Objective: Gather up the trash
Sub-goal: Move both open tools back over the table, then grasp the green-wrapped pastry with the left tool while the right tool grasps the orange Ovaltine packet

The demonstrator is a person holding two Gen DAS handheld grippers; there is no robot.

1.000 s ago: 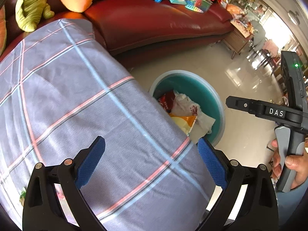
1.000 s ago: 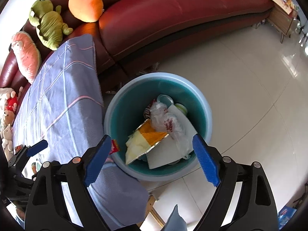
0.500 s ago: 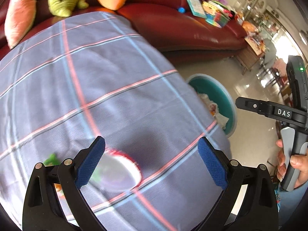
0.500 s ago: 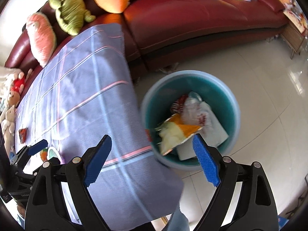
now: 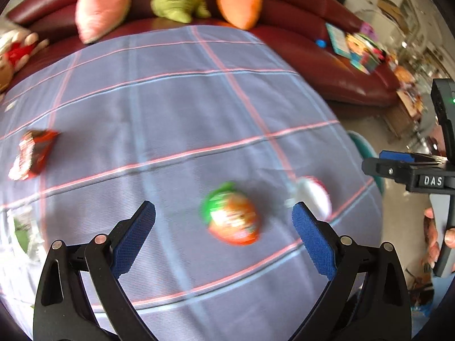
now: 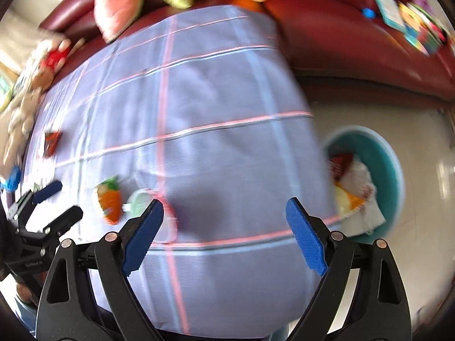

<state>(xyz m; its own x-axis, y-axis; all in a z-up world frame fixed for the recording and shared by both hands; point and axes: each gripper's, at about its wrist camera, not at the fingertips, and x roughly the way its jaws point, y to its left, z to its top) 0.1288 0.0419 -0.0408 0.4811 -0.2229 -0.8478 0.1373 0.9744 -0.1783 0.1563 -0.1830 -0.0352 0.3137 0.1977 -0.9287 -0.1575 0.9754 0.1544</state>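
A: Since a second ago both views have swung off the bin onto the desk (image 5: pixel 176 119); what does the left view show?

B: The left hand-held gripper (image 5: pixel 223 233) hangs open and empty above the checked cloth (image 5: pixel 256 91). An orange-and-green wrapper (image 5: pixel 231 218) lies between its blue pads, its long axis running from upper left, the green end, to lower right. A white lid (image 5: pixel 312 196) sits just beside the right pad, and a red packet (image 5: pixel 32 153) lies well apart at the left edge. Earlier only bare cloth lay there.

A: And the right view?

B: The right hand-held gripper (image 6: pixel 224 236), jaws wide with nothing between them, has just eased wider. The wrapper (image 6: pixel 109 201) lies left of its left pad, green end up. The teal bin (image 6: pixel 394 153), formerly straight below, now sits right, trash (image 6: pixel 358 187) inside.
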